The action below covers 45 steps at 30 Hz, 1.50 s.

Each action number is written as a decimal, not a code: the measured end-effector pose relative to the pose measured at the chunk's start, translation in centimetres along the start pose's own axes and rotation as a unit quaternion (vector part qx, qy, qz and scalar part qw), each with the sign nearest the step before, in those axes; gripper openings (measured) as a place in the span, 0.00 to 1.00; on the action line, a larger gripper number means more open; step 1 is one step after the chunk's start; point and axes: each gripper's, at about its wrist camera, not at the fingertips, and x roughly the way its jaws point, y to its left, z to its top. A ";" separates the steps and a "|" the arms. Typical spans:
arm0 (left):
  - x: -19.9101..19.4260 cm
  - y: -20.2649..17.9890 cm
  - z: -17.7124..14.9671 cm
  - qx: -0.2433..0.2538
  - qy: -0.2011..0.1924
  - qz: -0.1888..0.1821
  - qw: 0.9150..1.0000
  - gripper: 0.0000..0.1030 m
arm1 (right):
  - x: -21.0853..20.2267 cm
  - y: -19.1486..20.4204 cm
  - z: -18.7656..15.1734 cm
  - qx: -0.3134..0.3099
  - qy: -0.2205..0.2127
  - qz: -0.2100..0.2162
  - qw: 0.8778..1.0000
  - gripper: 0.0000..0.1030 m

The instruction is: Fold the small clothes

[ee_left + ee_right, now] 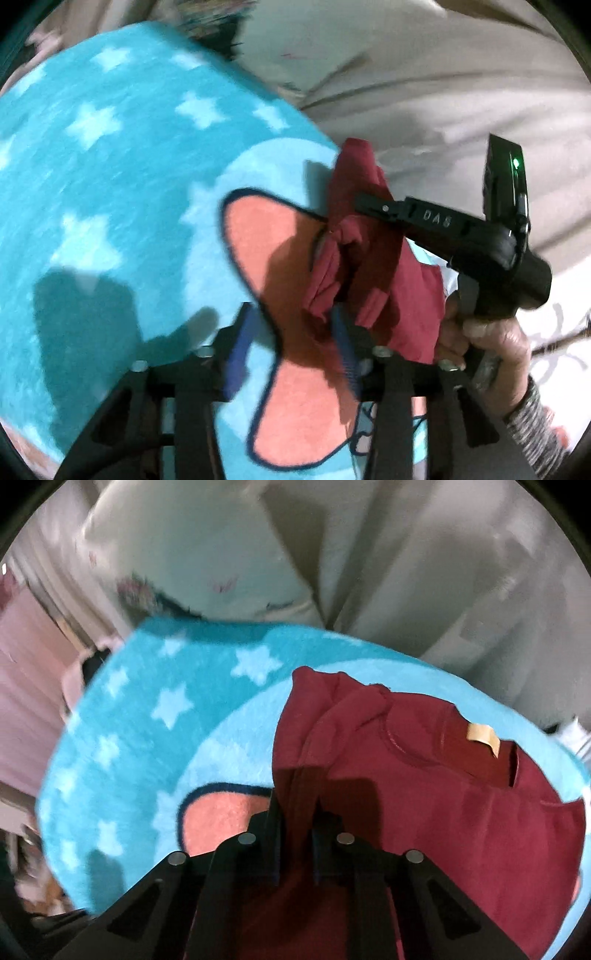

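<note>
Maroon shirt (424, 805) lying on a turquoise star-print blanket (147, 716), partly over its pink patch (218, 816) outlined in dark blue. Beige label (482, 736) visible at the neckline, facing up. Bunched at the near edge, a fold of cloth pinched between the closed fingers of the right hand-held gripper (297, 834). Same gripper seen side-on from the left wrist view (369, 206), tip buried in the gathered maroon cloth (369, 266), green light lit on its body, hand (487, 339) on the grip. Left hand-held gripper (291, 347) wide, blue pads (236, 354) apart, nothing between them, right finger close to the shirt's edge. Pale crumpled bedding (424, 85) beyond the blanket. Both views motion-blurred.
</note>
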 end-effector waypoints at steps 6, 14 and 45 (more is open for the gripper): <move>4.1 -4.8 0.1 0.070 0.008 0.028 0.997 0.58 | -3.1 -2.6 -0.3 0.041 -0.016 0.064 0.997 0.11; 6.2 -14.4 -3.0 0.128 0.030 -0.015 0.991 0.27 | -9.0 -9.0 -2.7 0.073 -0.054 0.097 0.991 0.11; 6.5 -17.3 -8.3 0.062 0.056 0.042 0.996 0.47 | -20.4 -26.4 -16.2 0.201 -0.168 0.121 0.957 0.36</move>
